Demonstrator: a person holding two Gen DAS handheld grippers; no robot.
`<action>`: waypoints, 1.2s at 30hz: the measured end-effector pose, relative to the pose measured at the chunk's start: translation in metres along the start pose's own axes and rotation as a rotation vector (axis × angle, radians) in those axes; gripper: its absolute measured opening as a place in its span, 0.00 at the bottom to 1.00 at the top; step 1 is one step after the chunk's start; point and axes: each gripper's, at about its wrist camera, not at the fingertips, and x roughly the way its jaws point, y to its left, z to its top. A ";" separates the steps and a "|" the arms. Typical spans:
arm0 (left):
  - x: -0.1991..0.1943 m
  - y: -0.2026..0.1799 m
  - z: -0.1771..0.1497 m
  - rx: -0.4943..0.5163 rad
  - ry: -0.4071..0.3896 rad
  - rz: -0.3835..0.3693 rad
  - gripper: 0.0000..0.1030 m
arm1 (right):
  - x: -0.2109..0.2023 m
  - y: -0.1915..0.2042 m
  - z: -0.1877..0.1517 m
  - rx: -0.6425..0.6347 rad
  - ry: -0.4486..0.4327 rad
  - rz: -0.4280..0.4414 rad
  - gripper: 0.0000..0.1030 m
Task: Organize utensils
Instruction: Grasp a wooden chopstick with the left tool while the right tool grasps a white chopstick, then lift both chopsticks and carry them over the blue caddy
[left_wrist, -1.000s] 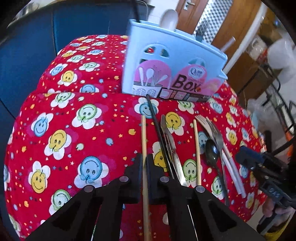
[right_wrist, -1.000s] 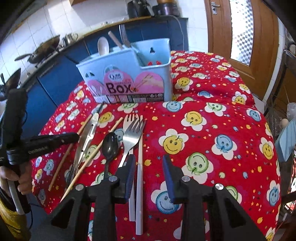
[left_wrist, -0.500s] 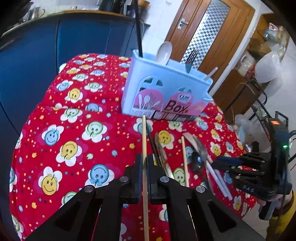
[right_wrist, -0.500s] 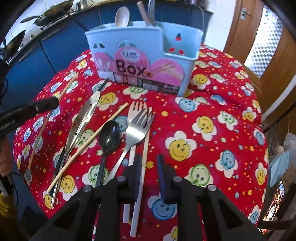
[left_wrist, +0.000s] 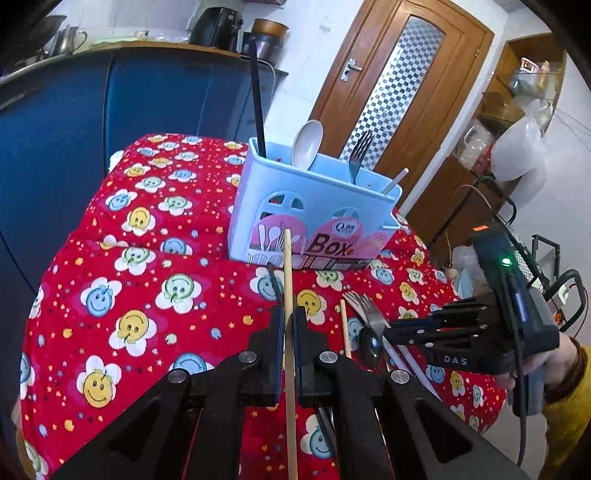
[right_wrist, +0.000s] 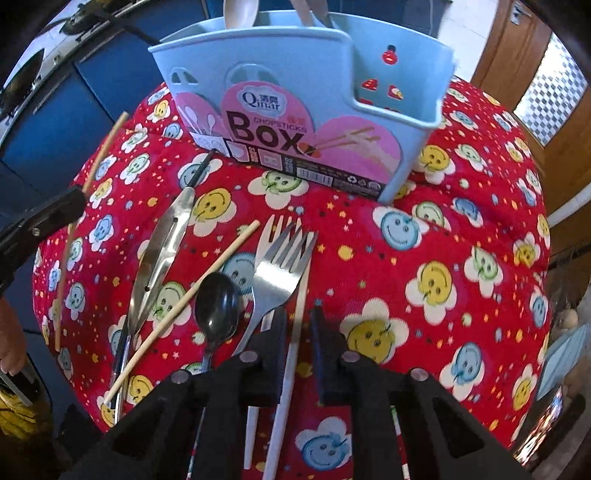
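Red tablecloth (right_wrist: 461, 206) covered in yellow, blue and green smiley flowers. Ahead of the black right claw (right_wrist: 298, 325), a pale blue utensil box (right_wrist: 314, 62) with a pink label; beside it, a black spoon (right_wrist: 217, 306) and a tan chopstick (right_wrist: 192, 299).

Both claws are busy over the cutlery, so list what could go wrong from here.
The left claw pinches the long wooden chopstick near one end; it may pivot and hit the blue box wall instead of entering. The right claw straddles a white handle beside the overlapping metal fork, so closing might drag both.
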 end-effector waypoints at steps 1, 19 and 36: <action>-0.001 -0.001 0.001 0.001 -0.005 -0.001 0.04 | 0.001 0.000 0.003 -0.009 0.003 -0.001 0.12; -0.023 -0.027 0.024 0.020 -0.147 -0.022 0.04 | -0.063 -0.012 -0.039 0.113 -0.306 0.052 0.06; -0.044 -0.040 0.074 0.008 -0.381 -0.005 0.04 | -0.131 -0.002 -0.042 0.137 -0.743 0.022 0.06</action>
